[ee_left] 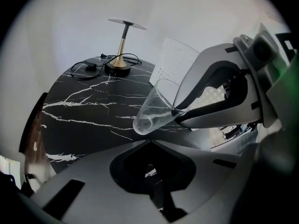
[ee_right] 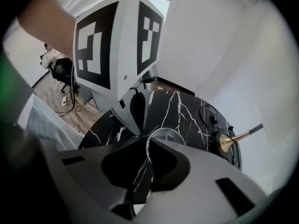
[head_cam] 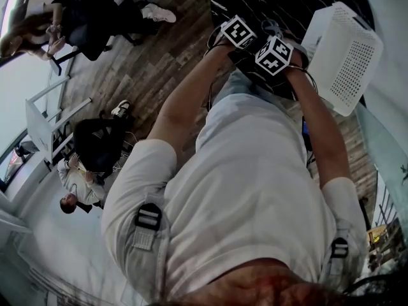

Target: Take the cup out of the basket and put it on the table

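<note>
While the right hand-held gripper (ee_right: 148, 146) is clamping the clear plastic cup (ee_left: 150, 112) by its rim | cup is hanging tilted over the black marble table (ee_left: 84, 111), outside the white perforated basket (head_cam: 347, 56) | left hand-held gripper (ee_left: 150, 143) is sitting closed, gripping nothing.

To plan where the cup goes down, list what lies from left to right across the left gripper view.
cable → lamp → cup → right gripper, pinching the cup's rim.
</note>
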The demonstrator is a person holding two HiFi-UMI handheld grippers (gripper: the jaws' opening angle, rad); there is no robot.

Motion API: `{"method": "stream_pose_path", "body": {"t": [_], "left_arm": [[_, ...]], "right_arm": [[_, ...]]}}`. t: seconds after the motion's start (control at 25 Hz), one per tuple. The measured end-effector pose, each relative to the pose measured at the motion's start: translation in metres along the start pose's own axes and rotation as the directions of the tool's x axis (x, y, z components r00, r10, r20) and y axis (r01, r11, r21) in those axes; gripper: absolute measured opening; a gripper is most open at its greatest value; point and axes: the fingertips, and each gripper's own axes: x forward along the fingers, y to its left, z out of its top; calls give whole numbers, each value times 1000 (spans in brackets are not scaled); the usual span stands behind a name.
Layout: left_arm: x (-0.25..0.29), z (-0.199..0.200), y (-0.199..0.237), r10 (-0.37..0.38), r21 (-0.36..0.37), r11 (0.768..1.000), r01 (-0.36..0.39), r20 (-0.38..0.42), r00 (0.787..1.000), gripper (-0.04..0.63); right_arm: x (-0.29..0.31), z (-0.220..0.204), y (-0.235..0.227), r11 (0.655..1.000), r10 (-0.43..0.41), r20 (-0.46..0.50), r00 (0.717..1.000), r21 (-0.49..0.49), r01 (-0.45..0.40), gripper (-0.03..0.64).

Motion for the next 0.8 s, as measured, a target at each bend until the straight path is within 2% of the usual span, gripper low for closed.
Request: {"method": "stream_pose_path", "body": {"t": [0.32, 0.8], "left_arm": [[-1, 4, -1, -2, 9, 1000, 2, 9, 1000, 6], [-14, 8, -7, 5, 23, 1000, -6, 35, 999, 6]], "right_arm": [[2, -1, 3, 1000, 22, 5, 1000, 9, -22, 25], [2, -2, -7, 999, 13, -1, 1000, 32, -13, 29]]}}
